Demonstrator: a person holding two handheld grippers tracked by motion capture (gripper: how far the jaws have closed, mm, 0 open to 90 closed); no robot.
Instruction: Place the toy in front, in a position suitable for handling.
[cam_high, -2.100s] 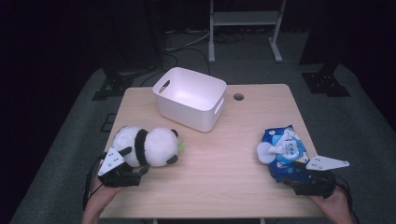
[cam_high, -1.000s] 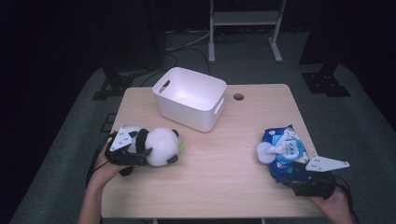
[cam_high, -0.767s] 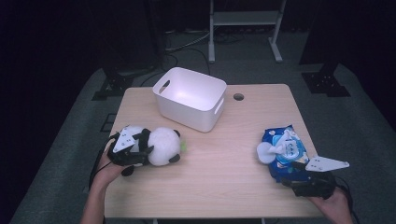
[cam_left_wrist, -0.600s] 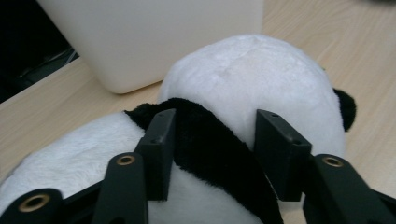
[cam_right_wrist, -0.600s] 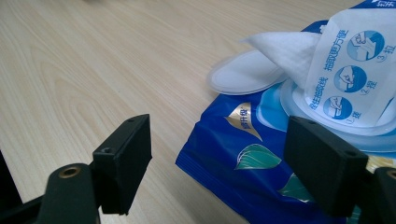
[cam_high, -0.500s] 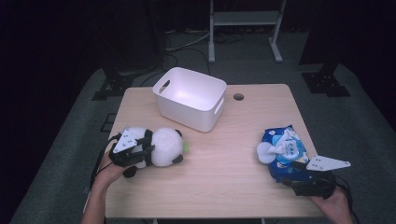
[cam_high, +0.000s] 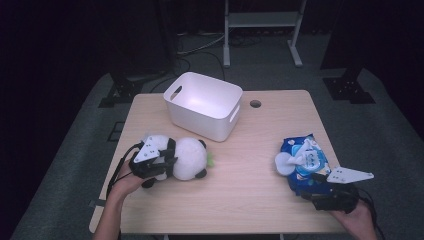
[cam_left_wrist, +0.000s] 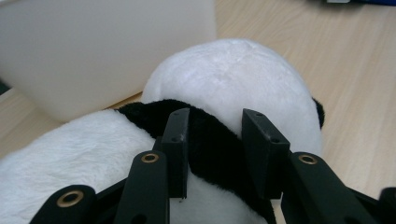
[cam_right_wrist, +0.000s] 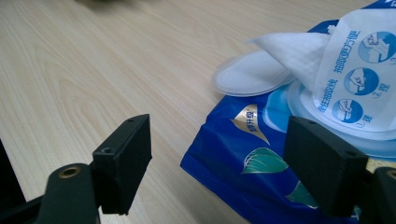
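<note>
panda plush (cam_high: 187, 159), soft and rounded, lay on the pale wood table (cam_high: 250, 200) near the white plastic bin (cam_high: 202, 105); my left gripper (cam_left_wrist: 215, 149) had just closed, pinching its black fur. my right gripper (cam_right_wrist: 217, 163) sat spread beside the glossy blue wipes pack (cam_right_wrist: 261, 149).

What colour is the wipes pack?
Blue wipes pack with a white lid, clearest in the right gripper view.

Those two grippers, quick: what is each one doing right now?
Left gripper: jaws have just been closing and now pinch the toy panda.
Right gripper: open, holding nothing, at the corner of the blue wipes pack.
</note>
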